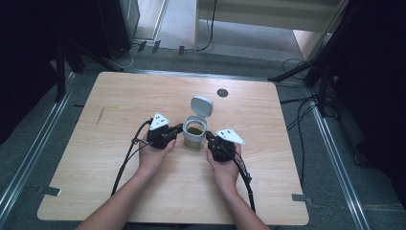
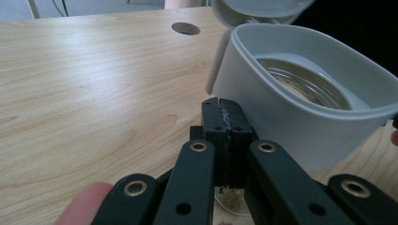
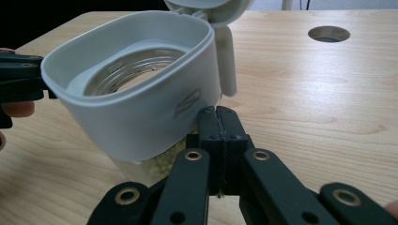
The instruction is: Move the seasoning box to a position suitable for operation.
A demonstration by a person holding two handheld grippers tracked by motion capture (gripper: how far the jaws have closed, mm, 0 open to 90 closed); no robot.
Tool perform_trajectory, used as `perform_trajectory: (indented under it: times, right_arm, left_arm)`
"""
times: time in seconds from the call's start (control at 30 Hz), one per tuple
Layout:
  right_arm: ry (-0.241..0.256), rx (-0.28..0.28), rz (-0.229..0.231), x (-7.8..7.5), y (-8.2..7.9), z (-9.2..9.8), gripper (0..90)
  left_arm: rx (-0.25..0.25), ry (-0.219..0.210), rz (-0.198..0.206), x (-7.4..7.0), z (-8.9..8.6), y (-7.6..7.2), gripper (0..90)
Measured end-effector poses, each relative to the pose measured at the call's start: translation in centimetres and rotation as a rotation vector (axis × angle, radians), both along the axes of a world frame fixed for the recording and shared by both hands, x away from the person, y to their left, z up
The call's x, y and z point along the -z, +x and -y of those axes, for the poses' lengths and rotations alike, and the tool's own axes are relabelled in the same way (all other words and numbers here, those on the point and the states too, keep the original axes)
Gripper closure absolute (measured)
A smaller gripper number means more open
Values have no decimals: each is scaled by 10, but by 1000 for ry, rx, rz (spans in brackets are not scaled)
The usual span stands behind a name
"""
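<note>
Grey-lidded jar [image 1: 195, 130] between both hands, left tool [image 1: 178, 128], right tool [image 1: 208, 136], jaws seemingly closed.

I am working at a light wooden worktop [image 1: 119, 182] with rounded corners, and its grain is running lengthwise. A round cable hole [image 1: 221, 92] is sitting in the worktop near its far edge, right of the middle. A short dark streak [image 1: 99, 116] is marking the wood toward my left. Grey carpet [image 1: 33, 143] is lying under and around the worktop, with metal rails [image 1: 335, 158] running along both sides and bits of tape [image 1: 49, 191] sticking to it. Black cables [image 1: 299, 115] are trailing over the floor at my right. Beyond the far edge, pale wooden furniture [image 1: 268, 19] is standing on the floor.
</note>
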State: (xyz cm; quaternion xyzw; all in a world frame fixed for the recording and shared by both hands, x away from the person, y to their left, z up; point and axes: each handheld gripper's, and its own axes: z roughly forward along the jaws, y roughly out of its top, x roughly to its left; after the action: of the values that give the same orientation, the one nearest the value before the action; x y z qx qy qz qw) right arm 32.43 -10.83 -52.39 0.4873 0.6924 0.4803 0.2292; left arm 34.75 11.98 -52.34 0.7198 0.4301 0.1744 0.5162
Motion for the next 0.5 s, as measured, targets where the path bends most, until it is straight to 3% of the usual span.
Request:
perform_trajectory:
  times: [0.13, 0.27, 0.4, 0.5]
  right_arm:
    - [-3, -15, 3, 0, 1, -1, 900]
    - [-12, -25, 6, 0, 2, -2, 900]
    - [-5, 7, -5, 1, 13, -2, 900]
    - [32, 18, -28, 1, 21, -3, 900]
  left_arm:
    - [3, -18, -7, 1, -3, -3, 900]
    - [-30, 16, 4, 0, -1, -4, 900]
    - [-80, 13, -24, 2, 2, 2, 900]
    - [-78, 17, -22, 2, 6, 2, 900]
